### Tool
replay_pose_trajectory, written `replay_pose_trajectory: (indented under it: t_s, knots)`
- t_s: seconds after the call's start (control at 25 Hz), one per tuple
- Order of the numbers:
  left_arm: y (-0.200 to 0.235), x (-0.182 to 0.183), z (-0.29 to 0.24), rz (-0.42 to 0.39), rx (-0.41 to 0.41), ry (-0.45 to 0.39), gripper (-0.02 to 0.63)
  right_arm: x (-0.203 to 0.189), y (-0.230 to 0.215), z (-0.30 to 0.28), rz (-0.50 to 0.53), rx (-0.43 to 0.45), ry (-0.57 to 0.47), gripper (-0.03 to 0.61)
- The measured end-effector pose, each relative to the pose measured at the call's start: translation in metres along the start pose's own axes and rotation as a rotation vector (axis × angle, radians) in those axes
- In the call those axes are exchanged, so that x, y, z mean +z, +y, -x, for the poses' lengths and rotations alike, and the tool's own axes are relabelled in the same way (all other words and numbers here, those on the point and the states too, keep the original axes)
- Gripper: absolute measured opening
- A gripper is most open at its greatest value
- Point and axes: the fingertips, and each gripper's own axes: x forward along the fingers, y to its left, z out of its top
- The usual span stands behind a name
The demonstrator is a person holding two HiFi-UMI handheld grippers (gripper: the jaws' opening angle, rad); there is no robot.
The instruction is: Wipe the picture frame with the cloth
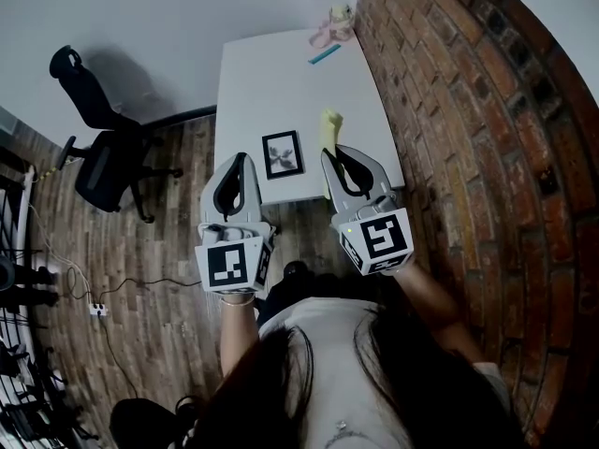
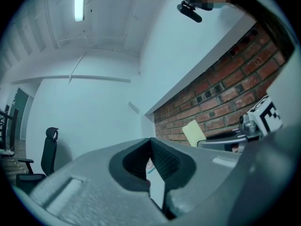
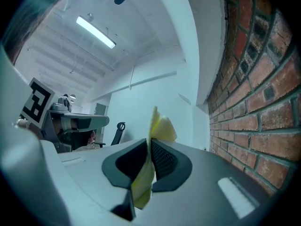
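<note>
A: Nearest first: what are the fingers doing?
B: Left gripper (image 1: pixel 241 160) is clenched on nothing. Right gripper (image 1: pixel 335 153) clamps the yellow cloth (image 3: pixel 162 128).
A: And the picture frame (image 1: pixel 283 153)?
B: Flat at the desk (image 1: pixel 281 73) near edge, between both grippers, just left of the cloth, long axis near-to-far.

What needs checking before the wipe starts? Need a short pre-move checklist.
1. Cloth gripped: ok. The right gripper is shut on it.
2. Left gripper free: ok. It is shut with nothing between its fingers.
3. Picture frame in place: ok. It lies near the front edge of the table.
4. Cloth on frame: not ok. In the head view the cloth sits to the frame's right, apart from it.
5. Frame steadied: not ok. Neither gripper touches it.
6. Where the frame is dirty: cannot tell.
</note>
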Motion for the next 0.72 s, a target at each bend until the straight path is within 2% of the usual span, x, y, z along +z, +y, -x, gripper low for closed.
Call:
replay_pose_trajectory:
  t_s: [0.16, 0.28, 0.52, 0.68, 0.72]
  knots:
    - [-0.003, 0.0, 0.0, 0.019, 0.005, 0.009, 0.0, 0.002, -0.001, 0.004, -0.001, -0.001, -0.003, 0.032]
    - [-0.005, -0.004, 0.0, 0.019, 0.02, 0.056, 0.0, 0.001, -0.004, 0.01, -0.001, -0.006, -0.003, 0.032]
    - [-0.02, -0.006, -0.002, -0.015, -0.037, 0.02, 0.0, -0.001, -0.007, 0.015, -0.009, -0.012, -0.005, 0.032]
    - [-0.021, -0.007, 0.001, 0.016, -0.011, 0.082, 0.0, 0.002, -0.005, 0.015, -0.007, -0.003, -0.012, 0.032]
    - [-0.021, -0.007, 0.001, 0.014, -0.015, 0.075, 0.0, 0.003, -0.004, 0.015, -0.005, -0.002, -0.014, 0.032]
